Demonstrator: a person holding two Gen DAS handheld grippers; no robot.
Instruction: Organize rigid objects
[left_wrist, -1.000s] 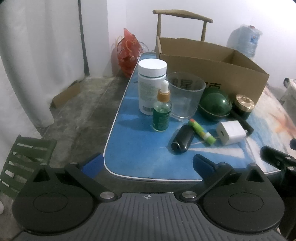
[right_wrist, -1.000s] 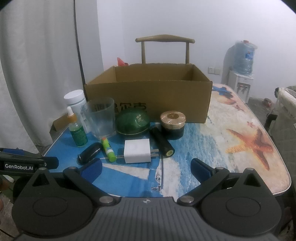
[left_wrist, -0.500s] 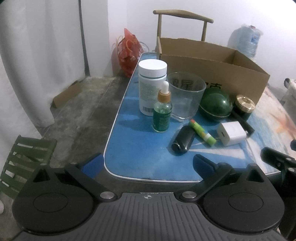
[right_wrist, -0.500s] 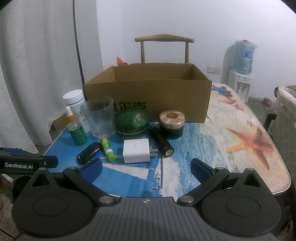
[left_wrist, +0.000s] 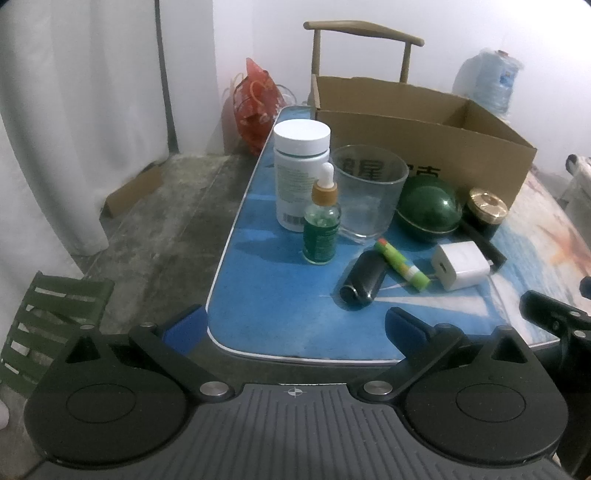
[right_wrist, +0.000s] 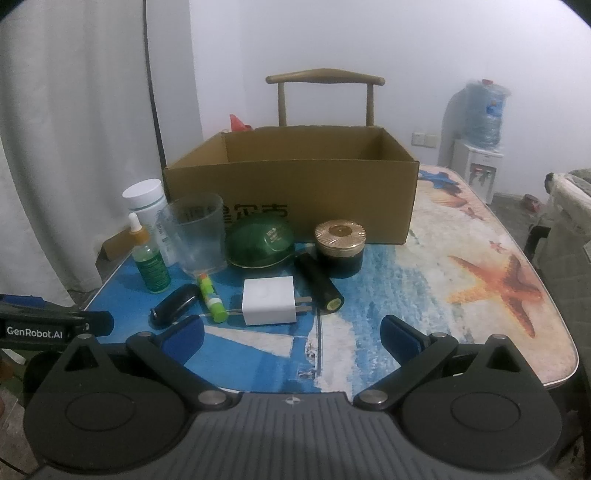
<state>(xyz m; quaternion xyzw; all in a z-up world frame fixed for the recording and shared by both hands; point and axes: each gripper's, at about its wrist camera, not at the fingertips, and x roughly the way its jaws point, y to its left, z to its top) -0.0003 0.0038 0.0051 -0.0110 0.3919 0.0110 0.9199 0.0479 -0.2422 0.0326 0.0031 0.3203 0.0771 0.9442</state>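
Note:
An open cardboard box (right_wrist: 291, 199) stands at the back of the table. In front of it are a white pill bottle (left_wrist: 301, 177), a green dropper bottle (left_wrist: 321, 229), a clear glass (left_wrist: 367, 199), a green dome case (right_wrist: 260, 242), a gold-lidded jar (right_wrist: 340, 249), a black tube (right_wrist: 320, 290), a white charger (right_wrist: 269, 301), a green glue stick (right_wrist: 211, 297) and a small black case (left_wrist: 362, 282). My left gripper (left_wrist: 295, 326) is open and empty at the table's near left edge. My right gripper (right_wrist: 291, 334) is open and empty, just short of the charger.
A wooden chair (right_wrist: 325, 96) stands behind the box. A red bag (left_wrist: 255, 105) sits on the floor at the table's far left corner. A water dispenser (right_wrist: 480, 147) is at the right. A green slatted crate (left_wrist: 48, 325) lies on the floor at left.
Both grippers have barely moved; the views shifted slightly. Nothing on the table has changed.

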